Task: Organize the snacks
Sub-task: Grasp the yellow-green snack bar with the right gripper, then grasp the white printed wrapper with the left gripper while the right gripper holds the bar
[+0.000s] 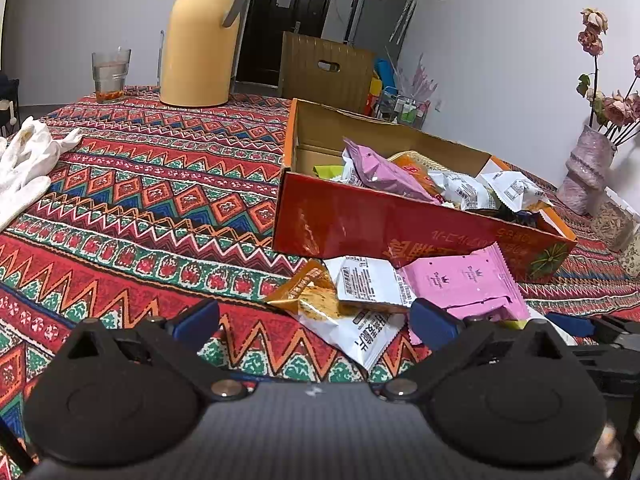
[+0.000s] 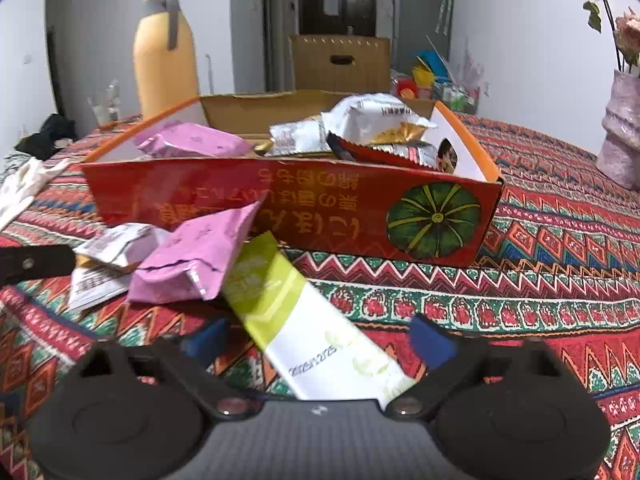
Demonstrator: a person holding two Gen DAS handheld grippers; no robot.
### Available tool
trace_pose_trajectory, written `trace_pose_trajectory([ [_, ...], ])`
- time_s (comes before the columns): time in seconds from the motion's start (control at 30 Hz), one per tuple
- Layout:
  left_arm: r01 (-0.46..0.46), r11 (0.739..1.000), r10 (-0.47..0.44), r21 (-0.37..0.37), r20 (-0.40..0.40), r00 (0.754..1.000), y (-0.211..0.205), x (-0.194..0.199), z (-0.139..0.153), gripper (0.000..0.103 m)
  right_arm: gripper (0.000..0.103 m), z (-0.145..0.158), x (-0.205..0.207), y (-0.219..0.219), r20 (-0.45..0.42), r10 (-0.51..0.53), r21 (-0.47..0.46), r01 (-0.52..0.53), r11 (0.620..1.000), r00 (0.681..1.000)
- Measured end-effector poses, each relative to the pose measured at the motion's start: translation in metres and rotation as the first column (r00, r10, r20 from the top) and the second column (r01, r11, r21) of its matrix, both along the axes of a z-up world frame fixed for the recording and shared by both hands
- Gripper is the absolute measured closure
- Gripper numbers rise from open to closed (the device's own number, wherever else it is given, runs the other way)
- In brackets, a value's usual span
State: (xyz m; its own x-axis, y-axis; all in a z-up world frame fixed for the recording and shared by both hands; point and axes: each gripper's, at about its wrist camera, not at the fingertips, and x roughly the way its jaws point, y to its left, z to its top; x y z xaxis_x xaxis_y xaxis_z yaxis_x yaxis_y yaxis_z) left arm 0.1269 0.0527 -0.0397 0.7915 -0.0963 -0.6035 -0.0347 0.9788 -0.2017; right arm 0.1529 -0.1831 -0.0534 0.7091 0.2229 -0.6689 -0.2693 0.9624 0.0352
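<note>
A red cardboard box [image 1: 360, 224] [image 2: 280, 208] holds several snack packets, pink [image 1: 384, 172] and white [image 1: 512, 188]. Loose packets lie on the cloth in front of it: an orange-and-white one [image 1: 344, 320], a white one [image 1: 372, 284] and a pink one [image 1: 464, 280] [image 2: 192, 264]. My left gripper [image 1: 316, 328] is open over the orange-and-white packet. A green-and-white packet [image 2: 304, 320] lies between the fingers of my right gripper [image 2: 320, 340], which is open. The right gripper also shows at the left wrist view's right edge [image 1: 592, 332].
A patterned tablecloth [image 1: 140, 200] covers the table. A yellow thermos [image 1: 200, 36] and a glass [image 1: 110, 74] stand at the back. White gloves [image 1: 24, 164] lie at the left. A pink vase [image 1: 588, 168] [image 2: 620, 136] with flowers stands at the right.
</note>
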Motion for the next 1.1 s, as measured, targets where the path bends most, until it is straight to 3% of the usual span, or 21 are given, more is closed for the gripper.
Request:
trace_pose_trajectory([
  [0.1, 0.0, 1.0, 0.0, -0.002, 0.0, 1.0, 0.0, 0.0, 0.0, 0.0, 0.067, 0.005, -0.006, -0.001, 0.003, 0.041, 0.006, -0.041, 0.999, 0.999],
  [0.3, -0.001, 1.0, 0.001, -0.001, -0.002, 1.0, 0.0, 0.001, 0.0, 0.0, 0.069, 0.005, -0.017, -0.002, 0.05, 0.002, -0.007, -0.002, 1.0, 0.999],
  [0.63, -0.007, 1.0, 0.007, 0.004, -0.012, 1.0, -0.001, 0.002, -0.001, 0.0, 0.069, 0.021, -0.029, -0.03, 0.181, -0.15, 0.105, 0.132, 0.986, 0.972],
  [1.1, -0.017, 0.999, 0.017, 0.048, -0.018, 1.0, -0.005, 0.003, 0.0, 0.0, 0.069, 0.014, -0.024, -0.044, 0.199, -0.212, 0.186, 0.176, 0.967, 0.957],
])
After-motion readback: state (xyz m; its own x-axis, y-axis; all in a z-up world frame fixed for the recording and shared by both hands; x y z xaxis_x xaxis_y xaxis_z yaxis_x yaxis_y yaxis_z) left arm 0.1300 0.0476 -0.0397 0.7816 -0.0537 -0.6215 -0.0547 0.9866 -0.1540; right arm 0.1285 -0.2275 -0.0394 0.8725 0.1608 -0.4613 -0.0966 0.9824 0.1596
